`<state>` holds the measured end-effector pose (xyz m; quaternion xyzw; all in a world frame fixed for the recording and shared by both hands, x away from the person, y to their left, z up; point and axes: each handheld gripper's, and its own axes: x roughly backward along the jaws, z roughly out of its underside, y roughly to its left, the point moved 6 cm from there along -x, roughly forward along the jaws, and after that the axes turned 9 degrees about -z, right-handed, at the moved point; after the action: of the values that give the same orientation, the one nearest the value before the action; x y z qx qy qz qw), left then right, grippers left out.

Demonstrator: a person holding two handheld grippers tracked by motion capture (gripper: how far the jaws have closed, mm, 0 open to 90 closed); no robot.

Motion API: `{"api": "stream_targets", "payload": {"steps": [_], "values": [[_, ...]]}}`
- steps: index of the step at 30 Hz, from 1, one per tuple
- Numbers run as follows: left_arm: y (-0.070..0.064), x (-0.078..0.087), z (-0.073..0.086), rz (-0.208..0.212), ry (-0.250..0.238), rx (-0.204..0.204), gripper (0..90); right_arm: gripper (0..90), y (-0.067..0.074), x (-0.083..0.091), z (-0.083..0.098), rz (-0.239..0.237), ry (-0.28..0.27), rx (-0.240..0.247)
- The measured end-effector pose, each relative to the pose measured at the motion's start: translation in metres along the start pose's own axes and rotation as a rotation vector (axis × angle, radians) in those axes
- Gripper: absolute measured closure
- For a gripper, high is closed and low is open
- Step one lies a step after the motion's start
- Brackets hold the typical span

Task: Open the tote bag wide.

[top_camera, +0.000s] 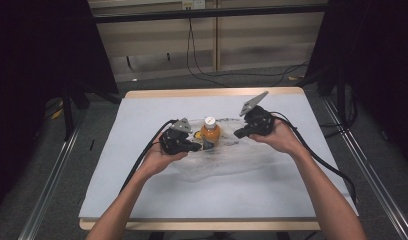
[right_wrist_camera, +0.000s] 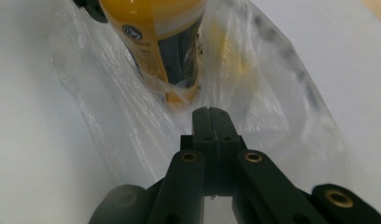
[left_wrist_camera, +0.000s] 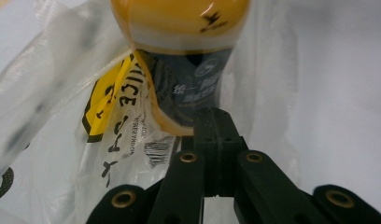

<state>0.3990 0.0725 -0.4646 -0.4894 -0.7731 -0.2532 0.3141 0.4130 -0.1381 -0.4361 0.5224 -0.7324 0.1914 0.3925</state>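
An orange bottle (top_camera: 210, 132) with a white cap is standing upright near the middle of the bench (top_camera: 142, 190), inside a clear plastic bag (top_camera: 227, 160) that is lying crumpled around it. The left tongs (top_camera: 196, 147) are sitting just beside the bottle on its left, and the right tongs (top_camera: 238, 134) are sitting on its right. In both gripper views the jaws are pressed together with the thin film of the bag around their tips, so each pair seems to be pinching the bag, close to the bottle's dark and yellow label (left_wrist_camera: 198, 88).
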Motion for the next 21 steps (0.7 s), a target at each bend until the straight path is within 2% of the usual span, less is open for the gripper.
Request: {"api": "stream_targets", "payload": {"steps": [4, 6, 8, 11, 14, 17, 18, 21], "values": [[-0.004, -0.016, 0.006, 0.001, 0.052, -0.011, 90.0, 90.0, -0.012, -0.025, -0.009, -0.006, 0.104, -0.007], [-0.006, -0.02, 0.007, 0.005, 0.055, -0.011, 90.0, 90.0, -0.015, -0.029, -0.009, -0.014, 0.122, -0.008], [-0.008, -0.028, 0.01, 0.016, 0.062, -0.011, 90.0, 90.0, -0.024, -0.047, -0.01, -0.031, 0.172, -0.03], [-0.012, -0.036, 0.013, 0.018, 0.088, -0.024, 90.0, 90.0, -0.032, -0.063, -0.006, -0.041, 0.206, -0.053], [-0.02, -0.042, 0.016, 0.031, 0.099, -0.036, 90.0, 90.0, -0.041, -0.076, 0.001, -0.04, 0.228, -0.077], [-0.033, -0.045, 0.02, 0.061, 0.108, -0.053, 90.0, 90.0, -0.052, -0.085, 0.006, -0.038, 0.238, -0.112], [-0.037, -0.045, 0.022, 0.068, 0.124, -0.072, 90.0, 90.0, -0.054, -0.087, 0.006, -0.043, 0.23, -0.127], [-0.046, -0.041, 0.025, 0.091, 0.11, -0.072, 90.0, 90.0, -0.063, -0.088, 0.005, -0.021, 0.205, -0.142]]}}
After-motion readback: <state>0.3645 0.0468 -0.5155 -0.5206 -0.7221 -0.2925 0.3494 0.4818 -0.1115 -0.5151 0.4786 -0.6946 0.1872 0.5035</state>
